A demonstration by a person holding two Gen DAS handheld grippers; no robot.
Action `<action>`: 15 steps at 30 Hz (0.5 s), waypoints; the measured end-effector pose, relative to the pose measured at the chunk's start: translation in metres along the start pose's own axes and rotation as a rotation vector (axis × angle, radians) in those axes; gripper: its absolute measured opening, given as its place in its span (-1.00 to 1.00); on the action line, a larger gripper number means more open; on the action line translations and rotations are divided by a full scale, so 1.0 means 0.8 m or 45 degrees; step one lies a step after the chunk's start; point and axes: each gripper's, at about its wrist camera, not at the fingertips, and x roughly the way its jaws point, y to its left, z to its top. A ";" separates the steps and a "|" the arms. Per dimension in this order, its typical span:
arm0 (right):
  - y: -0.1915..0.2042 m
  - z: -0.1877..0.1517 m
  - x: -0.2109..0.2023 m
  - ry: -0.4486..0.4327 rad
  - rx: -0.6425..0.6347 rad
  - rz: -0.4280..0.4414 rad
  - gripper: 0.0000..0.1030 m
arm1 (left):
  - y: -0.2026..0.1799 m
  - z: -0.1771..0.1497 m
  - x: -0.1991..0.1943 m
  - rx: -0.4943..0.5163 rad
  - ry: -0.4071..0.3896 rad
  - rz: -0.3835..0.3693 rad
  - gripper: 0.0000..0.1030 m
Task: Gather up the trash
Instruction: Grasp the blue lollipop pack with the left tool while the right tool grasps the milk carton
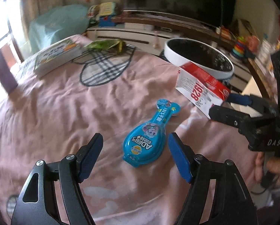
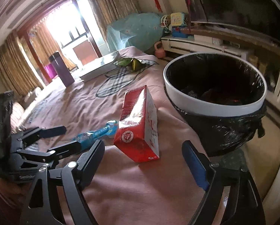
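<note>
Best to lower each tool squarely over its piece, then squeeze across the narrow width. The left tool [image 1: 135, 156] is spread, tilted down, straddling the blue wrapper [image 1: 147, 137] lying flat on the pink-covered desk [image 1: 55, 112]. The right tool [image 2: 143, 166] is spread wide, angled down just short of the red box [image 2: 140, 123] beside the bin [image 2: 215, 101].

The left wrist view looks steeply down, close over the pink wrinkled bedsheet [image 1: 46, 123], facing the television wall. The right wrist view looks down likewise from further right, nearer the white-rimmed, black-lined bin [image 2: 215, 105]. Both share the sheet, the bin [image 1: 175, 56] and the red-and-white carton [image 1: 200, 86] [image 2: 140, 127].
</note>
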 end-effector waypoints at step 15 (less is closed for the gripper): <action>0.012 0.011 0.016 0.016 -0.062 -0.067 0.50 | 0.020 -0.002 0.022 -0.279 0.079 -0.094 -0.33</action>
